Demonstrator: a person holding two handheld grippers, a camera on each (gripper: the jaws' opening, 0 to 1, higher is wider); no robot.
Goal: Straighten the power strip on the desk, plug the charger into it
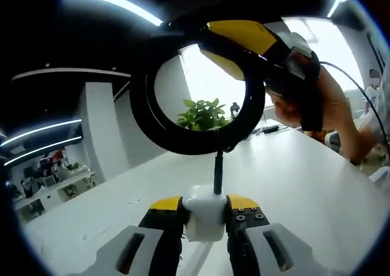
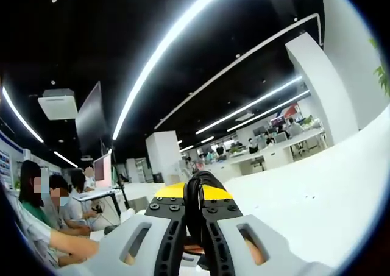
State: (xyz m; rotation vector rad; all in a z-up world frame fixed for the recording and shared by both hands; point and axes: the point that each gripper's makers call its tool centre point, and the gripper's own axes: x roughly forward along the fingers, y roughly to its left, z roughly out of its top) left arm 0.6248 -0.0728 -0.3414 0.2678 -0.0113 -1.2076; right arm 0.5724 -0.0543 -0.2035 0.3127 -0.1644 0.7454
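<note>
White charger (image 1: 205,217) upright above desk (image 1: 304,178), black cable (image 1: 183,139) looped overhead

We list the left gripper (image 1: 206,210): black jaws with yellow tips, pale grey slotted shells, small dark screws. The right gripper (image 2: 196,204) matches, yellow-tipped with black screw heads; seen from the left gripper view it shows a yellow-and-black body gripped by a hand (image 1: 317,108).

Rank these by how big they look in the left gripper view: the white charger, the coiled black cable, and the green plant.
1. Coiled black cable, largest.
2. White charger, close to the camera, so its apparent size is inflated.
3. Green plant, smallest, seen far off through the coil.
</note>
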